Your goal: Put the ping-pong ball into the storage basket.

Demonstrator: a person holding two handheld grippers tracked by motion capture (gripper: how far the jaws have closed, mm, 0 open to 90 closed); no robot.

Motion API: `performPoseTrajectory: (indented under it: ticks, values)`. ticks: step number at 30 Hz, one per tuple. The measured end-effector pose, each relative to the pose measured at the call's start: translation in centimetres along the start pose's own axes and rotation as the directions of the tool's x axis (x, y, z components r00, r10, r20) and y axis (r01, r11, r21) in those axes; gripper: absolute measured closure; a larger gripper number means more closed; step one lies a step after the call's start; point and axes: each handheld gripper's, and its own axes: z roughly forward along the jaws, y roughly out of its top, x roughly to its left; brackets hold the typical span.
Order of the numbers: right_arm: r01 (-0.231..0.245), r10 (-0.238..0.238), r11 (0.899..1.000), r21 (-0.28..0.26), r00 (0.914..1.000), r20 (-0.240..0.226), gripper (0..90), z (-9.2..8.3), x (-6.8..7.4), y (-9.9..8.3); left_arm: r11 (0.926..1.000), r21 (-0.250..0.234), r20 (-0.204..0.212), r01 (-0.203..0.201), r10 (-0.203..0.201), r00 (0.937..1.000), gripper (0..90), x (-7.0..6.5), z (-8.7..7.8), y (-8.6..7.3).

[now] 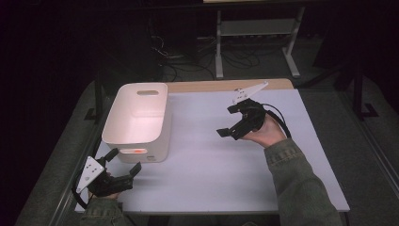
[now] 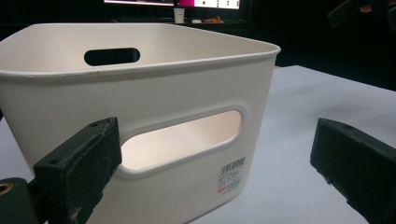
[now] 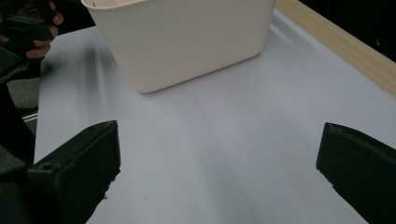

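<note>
With the white bin (image 1: 141,117) standing empty at the table's (image 1: 211,160) left, both jaws wide and holding nothing, the left gripper (image 1: 123,162) appears in approach; next: close on the near wall.

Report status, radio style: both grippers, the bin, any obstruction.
Left gripper open, near the bin, not touching. Right gripper open, off to the bin's side. Bin upright on table. Nothing between.

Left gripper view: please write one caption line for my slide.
Open left gripper faces the handle slot of a white plastic bin standing on a pale table.
</note>
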Motion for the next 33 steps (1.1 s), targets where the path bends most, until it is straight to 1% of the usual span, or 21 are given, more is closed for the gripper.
performPoseTrajectory:
  ticks: [2,4,8,16,21,24,29,33]
  values:
    - [-0.009,0.009,1.0,0.001,1.0,0.003,0.0,-0.1,0.0,-0.4,1.0,0.001,0.0,0.0,0.0,1.0,1.5,0.0,0.0,0.0]
    - [-0.014,0.014,1.0,-0.009,0.9999,0.003,0.0,-0.2,0.0,-0.9,1.0,0.002,0.0,-0.002,0.002,1.0,1.5,0.0,0.0,0.0]
    - [-0.027,0.027,1.0,-0.007,0.9996,0.004,0.0,-0.4,0.0,-1.5,1.0,0.003,0.001,-0.003,0.003,1.0,1.5,0.0,0.0,0.0]
    - [-0.029,0.029,1.0,-0.011,0.9995,0.014,0.0,-0.9,0.5,-2.7,1.0,0.006,0.003,-0.007,0.007,1.0,1.5,-0.1,0.0,0.0]
    - [-0.03,0.03,1.0,-0.004,0.9992,0.026,0.0,-1.1,0.7,-3.8,1.0,0.004,0.003,-0.009,0.009,1.0,1.5,-0.1,0.0,0.0]
    - [-0.041,0.041,0.999,-0.014,0.9987,0.029,0.0,-1.3,0.8,-4.4,1.0,0.002,0.0,-0.006,0.006,1.0,1.5,-0.1,0.0,0.0]
    - [-0.059,0.06,0.998,-0.029,0.9981,0.013,0.0,-1.5,0.9,-5.6,1.0,0.003,-0.001,-0.008,0.008,1.0,1.5,-0.1,0.0,0.0]
    - [-0.074,0.075,0.996,-0.046,0.997,0.02,0.0,-1.9,0.7,-6.5,0.9999,0.006,-0.002,-0.009,0.009,1.0,1.5,-0.1,0.0,0.0]
